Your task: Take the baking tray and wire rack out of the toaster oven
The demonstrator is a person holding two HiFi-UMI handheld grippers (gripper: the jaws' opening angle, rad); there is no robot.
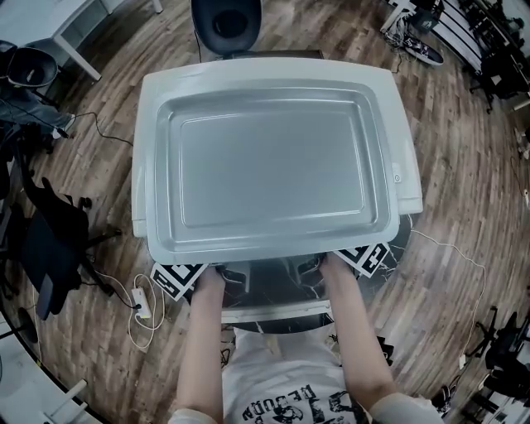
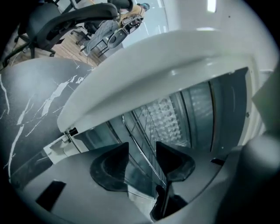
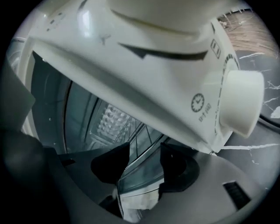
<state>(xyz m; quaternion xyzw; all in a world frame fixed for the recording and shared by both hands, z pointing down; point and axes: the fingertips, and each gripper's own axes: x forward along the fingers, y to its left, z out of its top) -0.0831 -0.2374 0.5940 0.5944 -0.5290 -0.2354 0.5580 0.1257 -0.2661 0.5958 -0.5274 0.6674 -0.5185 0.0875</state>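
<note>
A wooden plank floor [image 1: 464, 149] fills the edges of the head view. At twelve o'clock stands a black office chair [image 1: 225, 21]. At eleven there is a white desk [image 1: 79, 37] with a dark round object [image 1: 29, 66] just beside it. At nine o'clock a second black chair [image 1: 50, 248] stands among dark cables, and at seven lies a white power strip [image 1: 142, 306] — its cord loops on the boards. A thin white cable [image 1: 460, 257] trails at four o'clock. In the left gripper view a dark, white-veined tabletop [image 2: 30, 113] lies at nine o'clock — a grey chair [image 2: 65, 19] at eleven.
</note>
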